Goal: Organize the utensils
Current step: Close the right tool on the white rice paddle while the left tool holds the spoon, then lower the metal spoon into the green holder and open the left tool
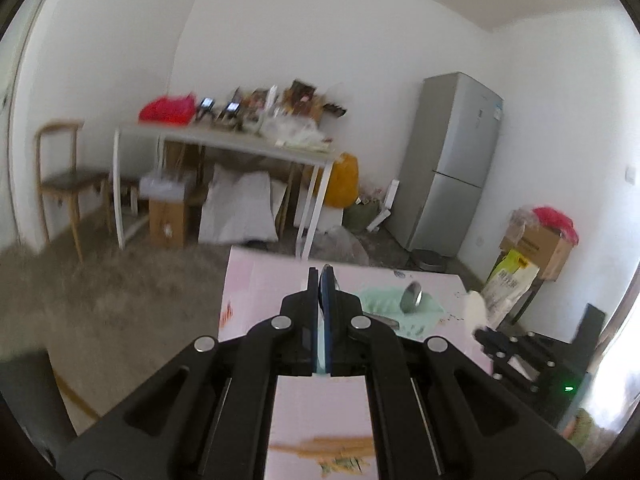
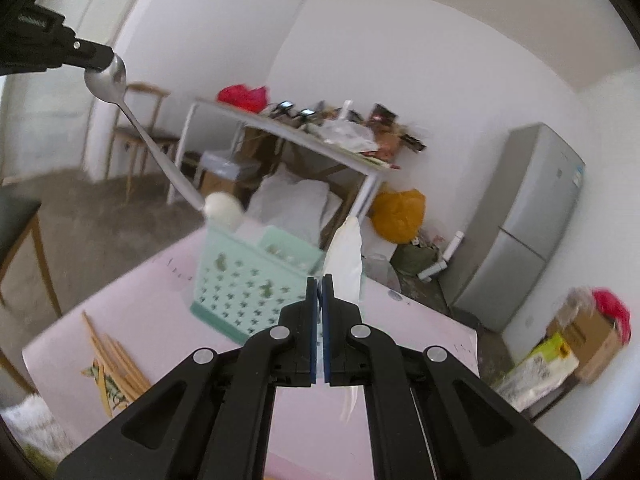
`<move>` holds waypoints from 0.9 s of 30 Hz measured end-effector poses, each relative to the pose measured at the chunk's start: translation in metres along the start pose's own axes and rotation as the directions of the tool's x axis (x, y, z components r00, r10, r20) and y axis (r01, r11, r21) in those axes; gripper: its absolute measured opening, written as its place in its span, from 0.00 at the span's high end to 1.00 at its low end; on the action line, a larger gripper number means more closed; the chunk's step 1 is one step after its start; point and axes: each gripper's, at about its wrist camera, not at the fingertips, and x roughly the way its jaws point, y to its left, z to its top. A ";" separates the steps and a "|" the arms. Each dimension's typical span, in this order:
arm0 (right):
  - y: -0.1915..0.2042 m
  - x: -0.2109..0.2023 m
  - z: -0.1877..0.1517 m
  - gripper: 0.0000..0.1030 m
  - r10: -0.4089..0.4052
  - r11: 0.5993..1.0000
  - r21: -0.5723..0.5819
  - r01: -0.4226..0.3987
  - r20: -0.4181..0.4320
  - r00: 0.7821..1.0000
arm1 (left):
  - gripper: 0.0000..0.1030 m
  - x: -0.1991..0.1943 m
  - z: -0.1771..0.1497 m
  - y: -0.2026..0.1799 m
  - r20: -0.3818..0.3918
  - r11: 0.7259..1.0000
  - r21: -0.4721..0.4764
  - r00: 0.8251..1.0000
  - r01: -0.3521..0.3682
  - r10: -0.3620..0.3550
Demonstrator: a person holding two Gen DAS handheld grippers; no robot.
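My left gripper (image 1: 320, 272) is shut on a metal spoon (image 2: 108, 80), pinched at its bowl. In the right wrist view it hangs at the top left (image 2: 100, 64), and the spoon's handle slopes down toward the mint-green perforated caddy (image 2: 248, 280). The caddy stands on the pink table (image 2: 140, 300). My right gripper (image 2: 320, 280) is shut on a white spoon (image 2: 348, 256) that sticks up just right of the caddy. In the left wrist view the right gripper (image 1: 480, 334) and the white spoon (image 1: 476, 308) show at the right, beyond the caddy (image 1: 384, 304).
Wooden chopsticks (image 2: 116, 364) lie on the table's near left part. A white rounded object (image 2: 222, 208) sits at the caddy's top left corner. Behind stand a cluttered table (image 2: 320, 140), a grey fridge (image 2: 528, 232), a wooden chair (image 1: 60, 184) and cardboard boxes (image 2: 588, 340).
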 end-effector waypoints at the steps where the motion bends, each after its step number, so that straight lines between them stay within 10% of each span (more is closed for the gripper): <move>1: -0.006 -0.001 0.000 0.98 -0.006 1.000 0.022 0.006 0.002 1.000 | 0.99 0.008 0.007 -0.008 0.001 0.999 0.040 1.000 -0.013 0.013; 19: -0.069 -0.004 -0.011 0.98 -0.045 0.974 0.224 0.038 0.027 0.999 | 0.99 0.146 0.005 -0.075 -0.127 0.895 0.421 0.968 -0.145 0.217; 27: -0.082 0.001 -0.010 0.98 -0.027 0.959 0.282 0.020 0.021 0.999 | 0.85 0.161 -0.003 -0.058 -0.209 0.973 0.229 0.978 0.025 0.024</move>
